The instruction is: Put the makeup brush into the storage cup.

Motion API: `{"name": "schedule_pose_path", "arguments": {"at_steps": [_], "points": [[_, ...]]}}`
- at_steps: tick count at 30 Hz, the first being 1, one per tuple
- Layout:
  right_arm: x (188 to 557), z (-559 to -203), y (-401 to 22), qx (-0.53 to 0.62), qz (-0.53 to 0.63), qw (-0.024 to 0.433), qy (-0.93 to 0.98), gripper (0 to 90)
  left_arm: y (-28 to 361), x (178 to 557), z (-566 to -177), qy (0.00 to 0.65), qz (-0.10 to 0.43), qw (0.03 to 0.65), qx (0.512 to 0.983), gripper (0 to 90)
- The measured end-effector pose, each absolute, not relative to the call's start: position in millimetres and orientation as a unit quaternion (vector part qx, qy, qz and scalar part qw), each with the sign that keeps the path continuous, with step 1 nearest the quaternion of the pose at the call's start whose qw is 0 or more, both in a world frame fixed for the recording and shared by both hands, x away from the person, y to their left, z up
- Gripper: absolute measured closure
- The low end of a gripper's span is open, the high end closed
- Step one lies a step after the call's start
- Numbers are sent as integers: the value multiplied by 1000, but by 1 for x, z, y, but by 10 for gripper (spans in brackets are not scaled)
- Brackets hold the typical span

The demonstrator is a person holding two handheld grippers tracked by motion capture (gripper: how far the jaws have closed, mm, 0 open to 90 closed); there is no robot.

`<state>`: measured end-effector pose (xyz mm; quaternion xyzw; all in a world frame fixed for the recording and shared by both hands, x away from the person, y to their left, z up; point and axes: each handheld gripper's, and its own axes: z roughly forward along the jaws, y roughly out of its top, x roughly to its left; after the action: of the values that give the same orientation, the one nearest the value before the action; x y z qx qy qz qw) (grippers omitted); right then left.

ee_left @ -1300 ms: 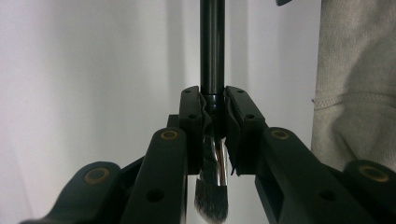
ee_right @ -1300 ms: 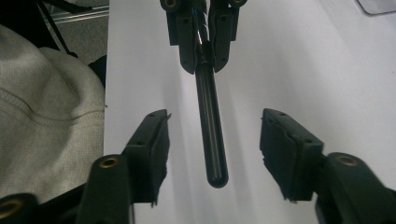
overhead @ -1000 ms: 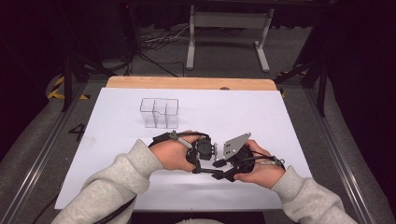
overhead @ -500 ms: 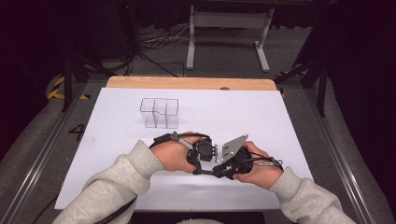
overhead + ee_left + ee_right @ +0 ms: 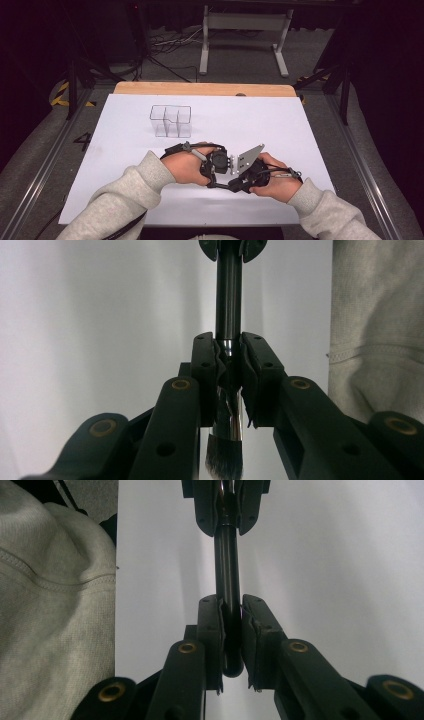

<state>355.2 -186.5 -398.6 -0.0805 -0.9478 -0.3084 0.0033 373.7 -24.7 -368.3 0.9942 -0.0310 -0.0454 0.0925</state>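
A black-handled makeup brush (image 5: 229,315) runs between my two grippers, low over the white sheet. In the left gripper view my left gripper (image 5: 229,375) is shut on the brush at its shiny ferrule, with the dark bristles (image 5: 224,460) hanging below the jaws. My right gripper (image 5: 230,625) is shut on the rounded end of the brush's handle (image 5: 227,565). From the high view the left gripper (image 5: 216,162) and the right gripper (image 5: 245,176) sit face to face near the table's front, hands almost touching.
A clear plastic organiser (image 5: 171,120) with open compartments stands on the white sheet (image 5: 280,130) at the back left. A wooden table edge (image 5: 200,89) runs along the far side. Grey sleeves (image 5: 50,605) come in from the front. A metal stand (image 5: 245,30) and cables lie beyond.
The two hands have drawn slightly closer together near the front of the sheet. Both grippers keep their hold on the brush.
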Motion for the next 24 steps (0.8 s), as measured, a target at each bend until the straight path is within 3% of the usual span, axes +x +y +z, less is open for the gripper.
{"name": "schedule_pose_path", "arguments": {"at_steps": [2,4,6,7,10,13,24], "points": [[353,-400,-185,-79,-305,6,-949,797,-24,373,-367,-30,-29,92,995,774],[353,-399,-186,-89,-302,-1,-949,797,-23,375,-366,-31,-45,95,994,750],[353,-399,-186,-88,-308,1,-947,797,-21,376,-364,-27,-48,98,994,668],[353,-399,-189,-81,-300,8,-950,797,-19,376,-363,-24,-50,108,993,668],[354,-400,-192,-78,-306,9,-949,797,-12,376,-360,-12,-42,134,990,504],[354,-400,-196,-81,-310,4,-947,797,-1,378,-359,-7,-31,162,986,447],[353,-393,-214,-101,-346,-12,-933,798,47,382,-350,57,-3,283,957,321]]}}
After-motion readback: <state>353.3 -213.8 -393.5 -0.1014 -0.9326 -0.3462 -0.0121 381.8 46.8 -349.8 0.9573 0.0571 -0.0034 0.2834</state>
